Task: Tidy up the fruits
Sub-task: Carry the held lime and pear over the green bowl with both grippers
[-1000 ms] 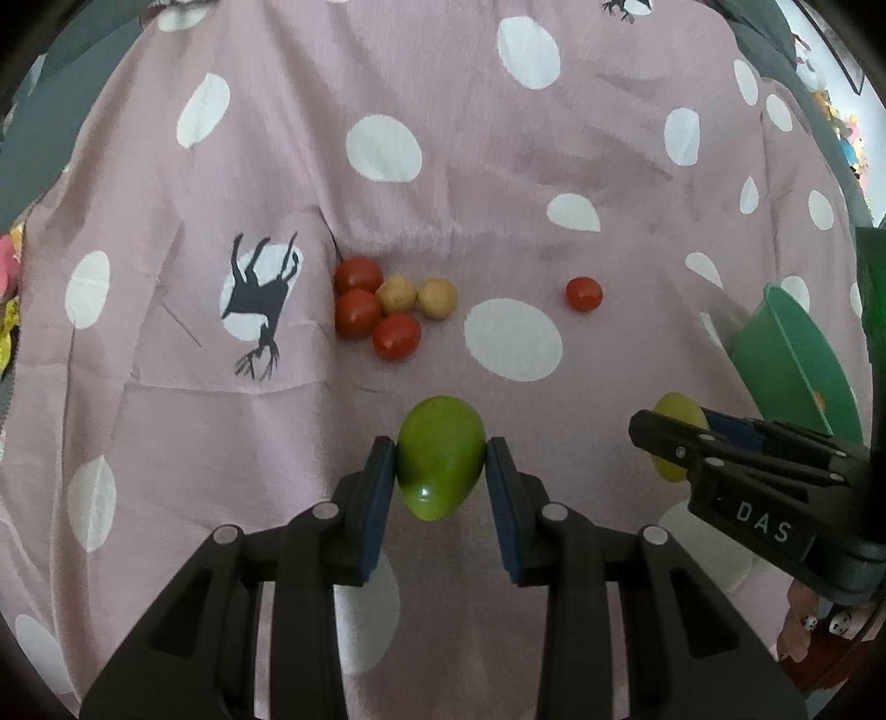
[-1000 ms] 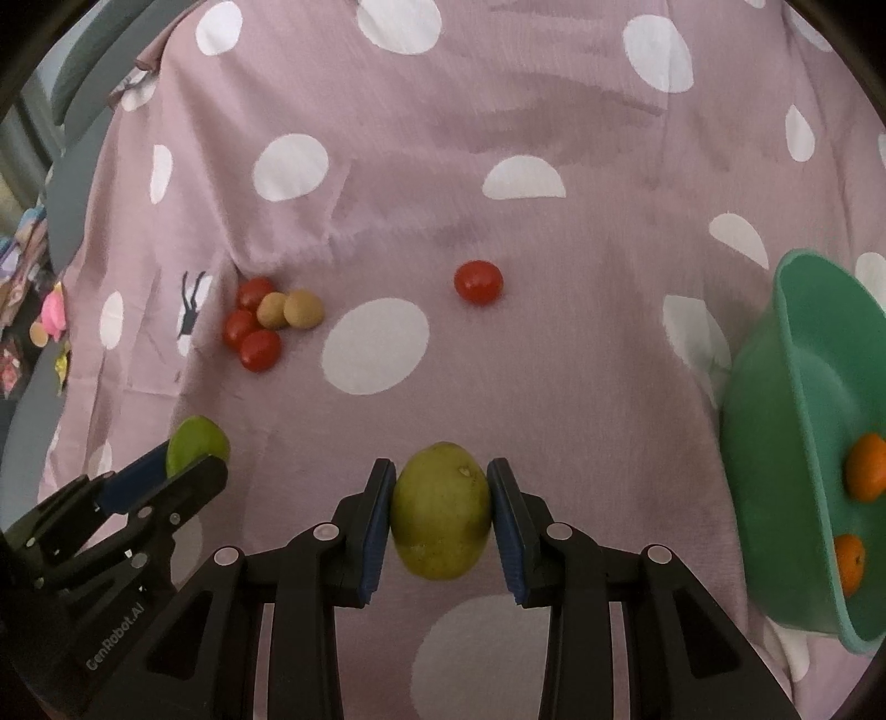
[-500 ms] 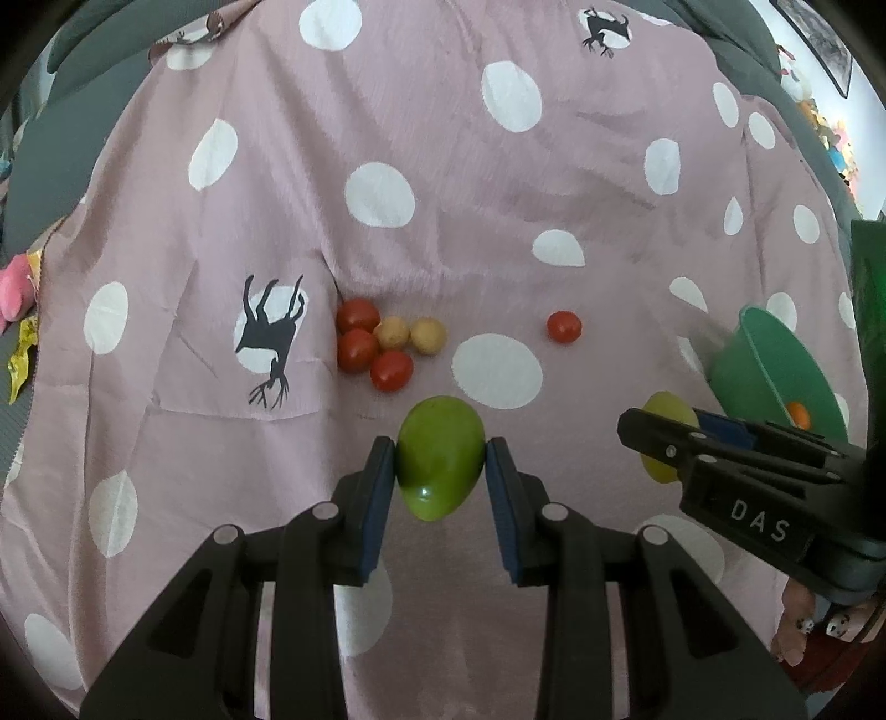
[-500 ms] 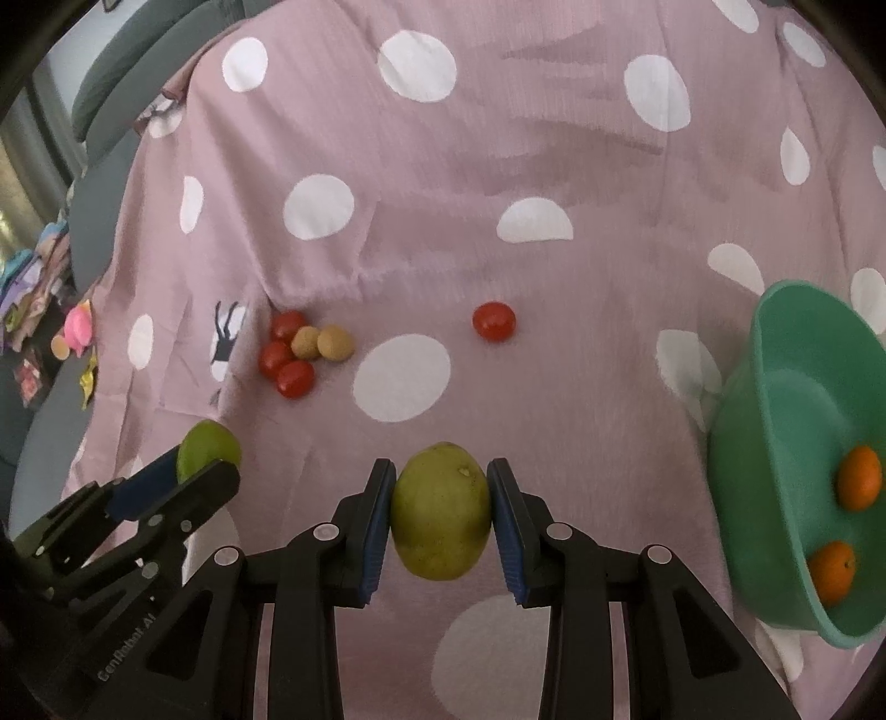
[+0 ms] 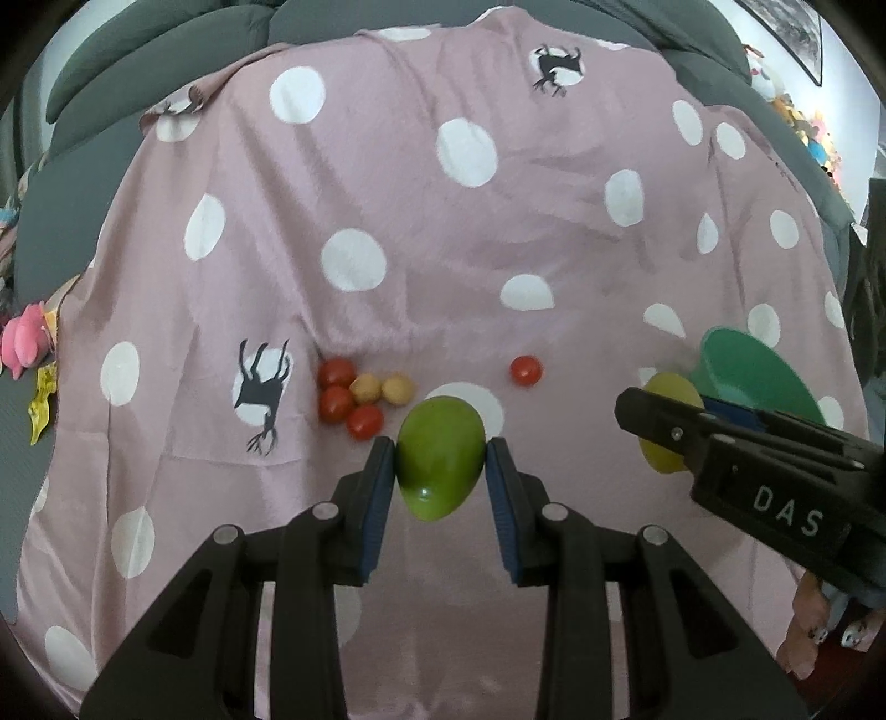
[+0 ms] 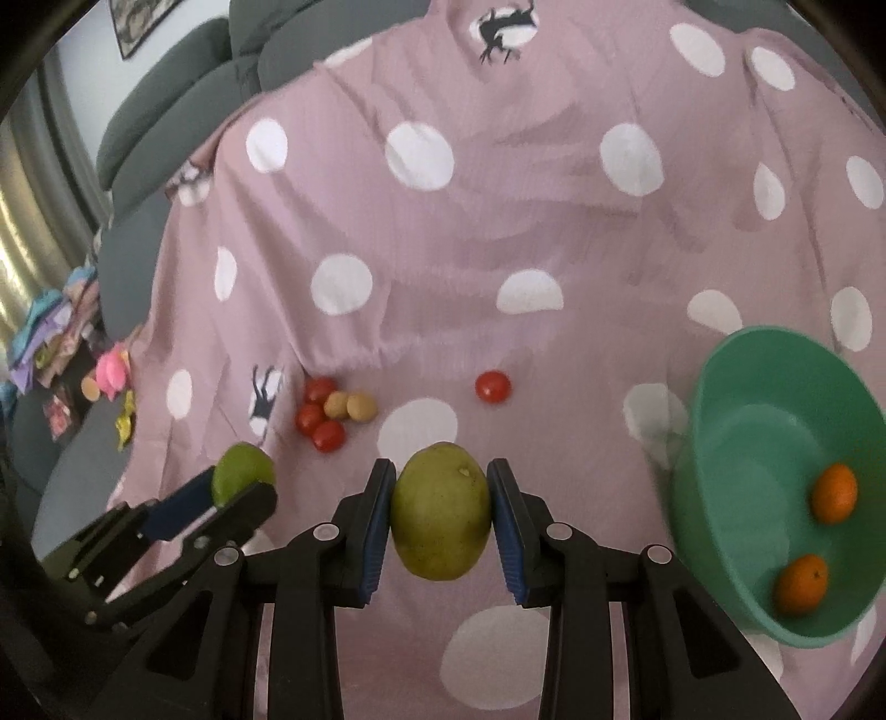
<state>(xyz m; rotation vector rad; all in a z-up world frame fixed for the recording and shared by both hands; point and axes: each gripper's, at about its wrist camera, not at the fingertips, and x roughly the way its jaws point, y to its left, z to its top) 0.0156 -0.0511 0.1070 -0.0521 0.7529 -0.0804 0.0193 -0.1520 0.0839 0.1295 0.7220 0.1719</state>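
Observation:
My left gripper (image 5: 441,465) is shut on a bright green mango (image 5: 439,457) and holds it above the pink dotted cloth. My right gripper (image 6: 441,512) is shut on a yellow-green mango (image 6: 441,512), also lifted. Each gripper shows in the other's view: the right one (image 5: 659,421) with its mango (image 5: 667,412), the left one (image 6: 243,487) with its mango (image 6: 242,473). A green bowl (image 6: 720,443) at the right holds two oranges (image 6: 834,493). A cluster of red tomatoes (image 5: 338,404) and two tan fruits (image 5: 382,389) lies on the cloth, with a lone tomato (image 5: 525,370) apart.
The pink dotted cloth (image 5: 443,249) covers a grey sofa (image 5: 166,39). Pink toys and wrappers (image 5: 25,346) lie off the cloth at the left. The green bowl (image 5: 747,371) sits at the cloth's right side.
Both grippers have risen and pulled back with their mangoes; more of the cloth and sofa now shows and the fruits on the cloth look smaller.

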